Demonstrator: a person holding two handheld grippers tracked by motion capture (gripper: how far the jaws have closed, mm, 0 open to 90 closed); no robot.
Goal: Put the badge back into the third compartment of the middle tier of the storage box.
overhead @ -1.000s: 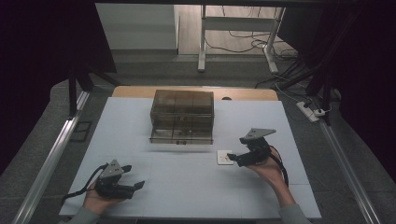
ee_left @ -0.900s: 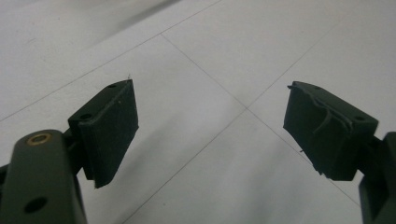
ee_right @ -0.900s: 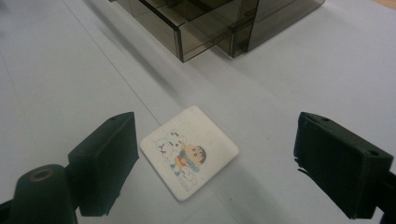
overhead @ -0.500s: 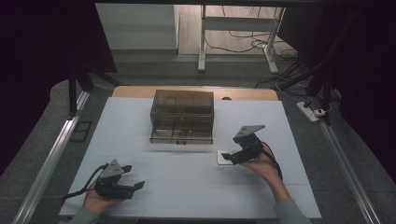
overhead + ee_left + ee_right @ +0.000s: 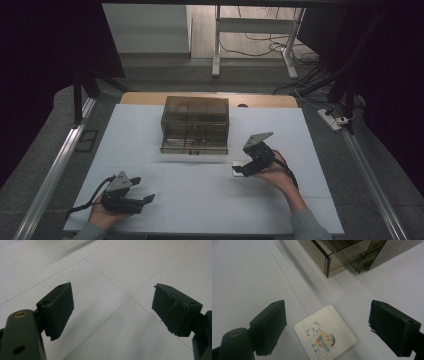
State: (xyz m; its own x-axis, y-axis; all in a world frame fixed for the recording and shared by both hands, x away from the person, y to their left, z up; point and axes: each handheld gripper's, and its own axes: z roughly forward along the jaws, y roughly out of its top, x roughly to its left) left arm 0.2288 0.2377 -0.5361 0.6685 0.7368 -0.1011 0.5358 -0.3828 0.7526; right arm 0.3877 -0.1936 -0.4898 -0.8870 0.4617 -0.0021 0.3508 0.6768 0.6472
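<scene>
On the white table, a small square card with a cartoon print lies flat, just in front of the right front corner of a smoky see-through box that stands near the middle of the table. From above, the card shows as a pale patch partly under the tips of the right gripper, which a hand holds low and pointed to the left.

Along the right gripper, its two black jaws stand wide, one on each side of the card, and neither pad touches it; the card rests on the table between them, its printed face up and turned at an angle to the jaws. A corner of the box, with its open compartments, sits beyond the card, apart from it.

Near the left front edge of the table, the other hand rests with the left gripper lying low and pointing right, well apart from the card and the box. Its jaws are also spread wide, with bare table between them and thin seam lines crossing underneath. The pad on one side looks frayed at its edge.
</scene>
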